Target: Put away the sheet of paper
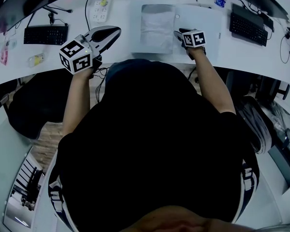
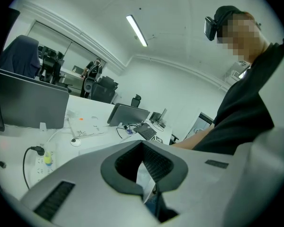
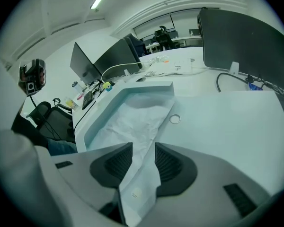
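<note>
A crumpled white sheet of paper (image 1: 157, 28) (image 3: 132, 126) lies in a shallow white box (image 1: 137, 45) (image 3: 149, 86) on the desk straight ahead. My right gripper (image 1: 177, 34) (image 3: 143, 163) is at the box's right side, shut on the near edge of the sheet, which runs out between its jaws into the box. My left gripper (image 1: 116, 32) (image 2: 147, 176) is held up in the air left of the box, tilted, with its jaws together and nothing in them.
A small ring (image 1: 177, 17) (image 3: 174, 119) lies on the flat white surface right of the box. A power strip (image 1: 101, 6) and a keyboard (image 1: 46, 34) sit to the left, another keyboard (image 1: 249, 27) to the right. A monitor (image 3: 246, 37) stands behind.
</note>
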The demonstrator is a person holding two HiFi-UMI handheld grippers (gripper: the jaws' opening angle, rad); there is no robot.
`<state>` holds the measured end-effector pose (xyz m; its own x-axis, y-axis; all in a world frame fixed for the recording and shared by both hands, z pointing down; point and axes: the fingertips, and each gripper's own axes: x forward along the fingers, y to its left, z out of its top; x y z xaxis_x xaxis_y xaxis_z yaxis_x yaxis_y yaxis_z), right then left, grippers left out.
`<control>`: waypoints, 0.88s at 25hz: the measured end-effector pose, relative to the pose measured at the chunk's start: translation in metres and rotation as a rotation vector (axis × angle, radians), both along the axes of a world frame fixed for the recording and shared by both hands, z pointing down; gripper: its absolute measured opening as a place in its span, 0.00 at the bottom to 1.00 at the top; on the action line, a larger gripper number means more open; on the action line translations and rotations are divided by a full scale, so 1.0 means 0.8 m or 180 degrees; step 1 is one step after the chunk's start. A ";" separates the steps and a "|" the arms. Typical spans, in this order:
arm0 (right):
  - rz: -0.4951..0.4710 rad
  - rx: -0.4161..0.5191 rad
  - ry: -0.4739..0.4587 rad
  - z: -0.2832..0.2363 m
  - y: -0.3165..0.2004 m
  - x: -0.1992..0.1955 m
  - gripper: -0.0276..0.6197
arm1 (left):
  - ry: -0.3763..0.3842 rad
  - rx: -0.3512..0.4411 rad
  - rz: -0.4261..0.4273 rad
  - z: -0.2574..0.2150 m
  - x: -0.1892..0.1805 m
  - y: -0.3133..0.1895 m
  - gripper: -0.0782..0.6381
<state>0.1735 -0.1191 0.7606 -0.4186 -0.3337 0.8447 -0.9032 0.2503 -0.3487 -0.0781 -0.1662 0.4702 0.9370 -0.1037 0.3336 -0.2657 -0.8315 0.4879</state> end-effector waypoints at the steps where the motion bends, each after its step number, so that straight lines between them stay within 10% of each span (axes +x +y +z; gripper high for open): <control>1: -0.0004 0.0027 0.0026 -0.003 0.001 0.002 0.28 | -0.0003 0.0006 0.0009 -0.001 0.001 0.001 0.14; 22: 0.0172 0.0707 0.0018 -0.101 0.012 0.025 0.28 | 0.0018 0.0099 0.0309 -0.014 0.048 0.021 0.14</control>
<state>0.1932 -0.1098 0.6797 -0.3906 -0.5335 0.7502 -0.9191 0.2717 -0.2852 -0.0394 -0.1491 0.4590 0.9450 -0.0225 0.3262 -0.1804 -0.8679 0.4628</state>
